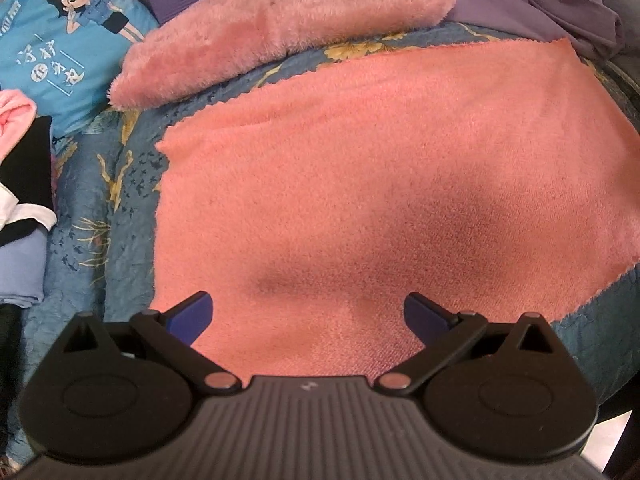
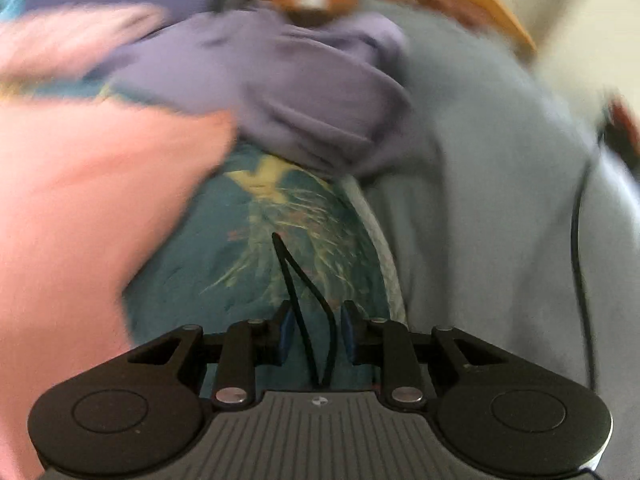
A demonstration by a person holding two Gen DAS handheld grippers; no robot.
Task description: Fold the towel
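Note:
A salmon-pink towel (image 1: 360,168) lies spread flat on a teal flowered bedspread (image 1: 100,240). My left gripper (image 1: 308,312) hovers over the towel's near part, jaws wide open with nothing between its blue pads. In the blurred right wrist view the towel (image 2: 80,200) fills the left side. My right gripper (image 2: 316,332) is off the towel's right edge, above the bedspread (image 2: 240,260). Its jaws stand slightly apart. A thin black cable loop (image 2: 304,280) runs between the pads, and they do not press on it.
A fluffy pink blanket (image 1: 280,24) lies behind the towel, with crumpled purple cloth (image 1: 540,0) (image 2: 300,92) at the back right. A blue cartoon cushion (image 1: 60,40) and stacked clothes (image 1: 20,200) sit on the left. Grey-blue fabric (image 2: 500,200) with a black cable (image 2: 580,240) covers the right.

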